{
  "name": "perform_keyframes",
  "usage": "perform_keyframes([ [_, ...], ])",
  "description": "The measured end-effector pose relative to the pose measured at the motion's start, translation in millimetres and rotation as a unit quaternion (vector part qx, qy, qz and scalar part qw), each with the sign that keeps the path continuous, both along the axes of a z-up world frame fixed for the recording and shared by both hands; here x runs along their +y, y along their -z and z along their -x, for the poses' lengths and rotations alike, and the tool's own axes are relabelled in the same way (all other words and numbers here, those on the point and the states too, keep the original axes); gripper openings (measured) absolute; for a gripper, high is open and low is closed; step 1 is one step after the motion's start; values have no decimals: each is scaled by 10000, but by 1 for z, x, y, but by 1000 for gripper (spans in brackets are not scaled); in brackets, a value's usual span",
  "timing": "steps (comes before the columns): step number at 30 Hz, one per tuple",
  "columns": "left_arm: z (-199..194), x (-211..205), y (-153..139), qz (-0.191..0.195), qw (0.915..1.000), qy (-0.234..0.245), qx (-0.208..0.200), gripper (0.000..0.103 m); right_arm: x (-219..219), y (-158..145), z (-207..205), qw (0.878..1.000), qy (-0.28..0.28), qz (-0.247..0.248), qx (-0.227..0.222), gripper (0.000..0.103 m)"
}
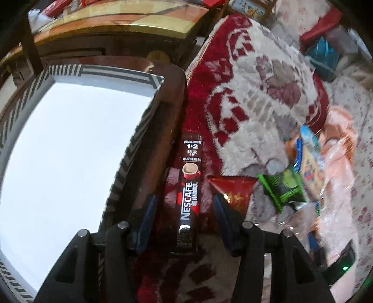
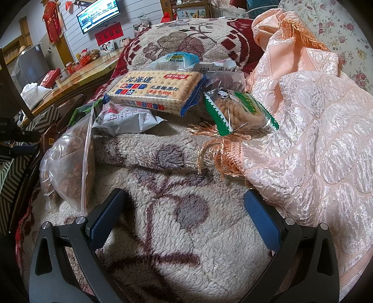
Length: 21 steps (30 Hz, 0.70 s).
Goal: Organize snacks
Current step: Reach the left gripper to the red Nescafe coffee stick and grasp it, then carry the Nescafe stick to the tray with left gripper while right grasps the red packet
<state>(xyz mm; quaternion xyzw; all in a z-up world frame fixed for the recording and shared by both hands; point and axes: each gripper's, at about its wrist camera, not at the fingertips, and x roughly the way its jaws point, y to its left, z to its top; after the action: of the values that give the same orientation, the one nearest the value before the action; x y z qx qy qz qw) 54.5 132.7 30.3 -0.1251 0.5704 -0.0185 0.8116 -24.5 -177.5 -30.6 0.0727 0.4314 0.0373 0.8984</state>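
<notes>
A coffee stick (image 1: 190,186) lies on the fleece blanket (image 1: 256,111) just beside the striped box (image 1: 130,149), between the spread, untouching fingers of the left gripper (image 1: 184,214); it looks light, slim, slippery and bendable, best pinched across its middle; the right gripper (image 2: 184,221) hovers wide open, empty, short of the biscuit pack (image 2: 156,91).

A lived-in home: a wall-mounted flat-screen television (image 2: 99,15), red hanging knot ornament (image 2: 52,22) and fleecy red-and-cream floral blanket (image 2: 186,233) marked the room.
</notes>
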Motion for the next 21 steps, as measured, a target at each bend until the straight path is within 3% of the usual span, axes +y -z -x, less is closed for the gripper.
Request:
perform_keyframes([
  [7,-12,-27,11,139,9990,343,239,53,0,0,0,10000,0,-1,0,103],
  [12,-20,-16,20,649,9967,161,468,51,0,0,0,10000,0,3,2,103],
  [16,-19,-18,20,653,9968,120,449,51,0,0,0,10000,0,1,2,103],
  [18,-19,-18,21,580,9974,86,411,45,0,0,0,10000,0,-2,2,103],
  [19,-18,-18,21,549,9978,70,375,39,0,0,0,10000,-1,-2,4,103],
  [20,-18,-16,20,541,9980,35,330,25,0,0,0,10000,-2,-4,8,103],
  [21,-17,-14,18,499,9984,-13,282,21,0,0,0,10000,-7,-9,24,103],
])
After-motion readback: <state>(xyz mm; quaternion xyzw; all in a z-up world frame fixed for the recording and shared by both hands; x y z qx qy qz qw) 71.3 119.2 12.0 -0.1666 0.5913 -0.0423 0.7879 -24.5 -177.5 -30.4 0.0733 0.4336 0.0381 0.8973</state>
